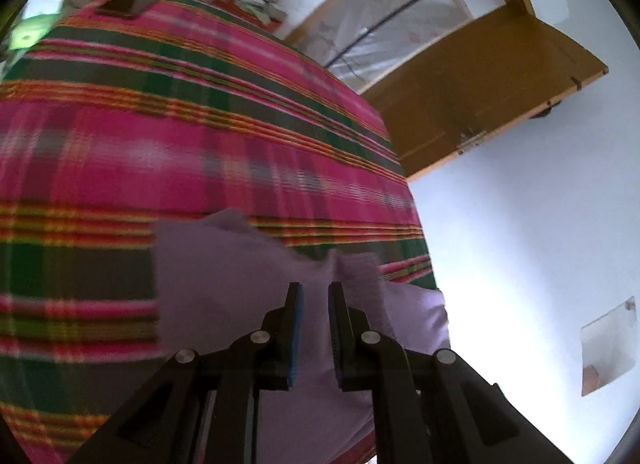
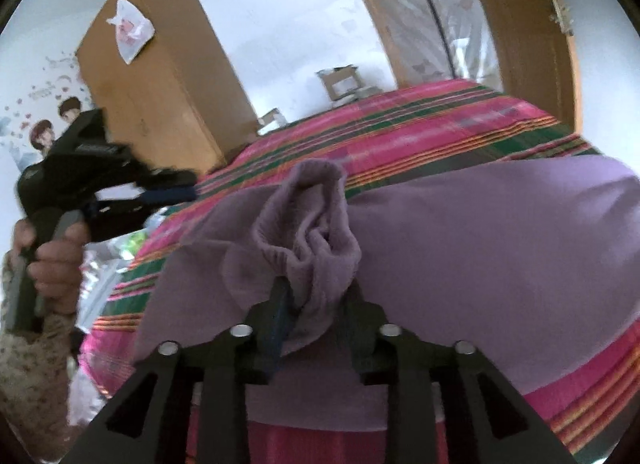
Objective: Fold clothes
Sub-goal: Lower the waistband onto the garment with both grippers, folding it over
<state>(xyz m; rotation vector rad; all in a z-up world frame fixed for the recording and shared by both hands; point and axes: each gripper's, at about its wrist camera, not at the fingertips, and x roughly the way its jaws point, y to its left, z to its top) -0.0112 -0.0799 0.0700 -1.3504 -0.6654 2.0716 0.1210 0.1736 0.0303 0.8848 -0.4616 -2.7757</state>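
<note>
A lilac garment (image 2: 480, 248) lies on the pink and green plaid bed cover (image 2: 420, 124). My right gripper (image 2: 316, 288) is shut on a bunched ribbed cuff or hem (image 2: 316, 232) of that garment, which bulges up between the fingers. In the left wrist view the lilac garment (image 1: 224, 276) lies under and ahead of my left gripper (image 1: 316, 288). Its jaws stand a little apart and I cannot tell if cloth is pinched between them. The left gripper also shows in the right wrist view (image 2: 176, 188), held in a hand at the left, off the bed's edge.
The bed cover (image 1: 160, 136) fills the left wrist view. A dark flat object (image 1: 128, 2) lies at its far end. A wooden wardrobe (image 2: 160, 76), a wooden door (image 1: 480, 92), cardboard boxes (image 2: 340, 80) and white walls surround the bed.
</note>
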